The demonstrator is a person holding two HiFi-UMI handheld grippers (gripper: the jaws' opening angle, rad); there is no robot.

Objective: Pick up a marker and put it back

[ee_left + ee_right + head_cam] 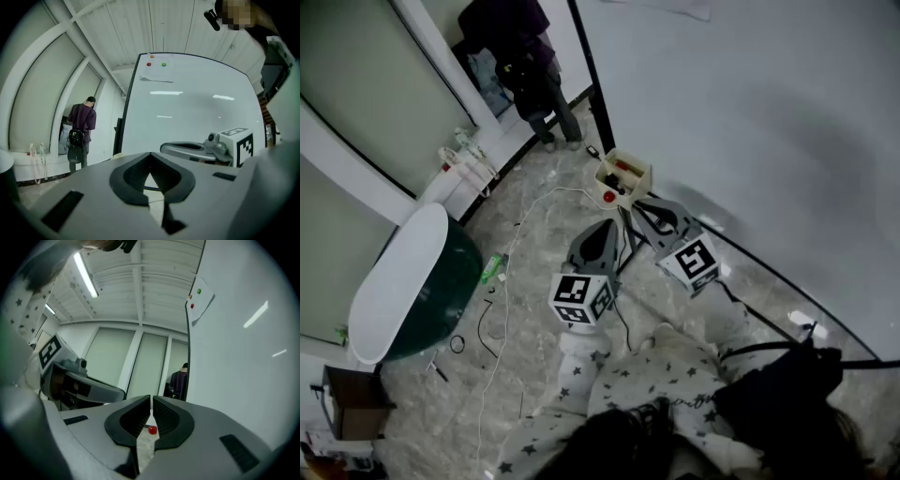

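Observation:
A small open box (624, 174) hangs at the foot of the whiteboard (750, 112) and holds markers (626, 169), red and dark. A small red round thing (609, 197) sits just below the box; it also shows as a red dot (152, 430) beyond the right jaws. My right gripper (639, 203) points at the box from just short of it, shut and empty. My left gripper (603, 230) hangs beside it, slightly lower, its jaws meeting at the tips with nothing between them. Neither gripper touches a marker.
A person in purple (530, 66) stands by the windows at the back. A white-topped green tub shape (412, 281) is at the left. Cables (502, 309) and a green bottle (494, 269) lie on the marble floor. A star-patterned sleeve (637, 384) fills the bottom.

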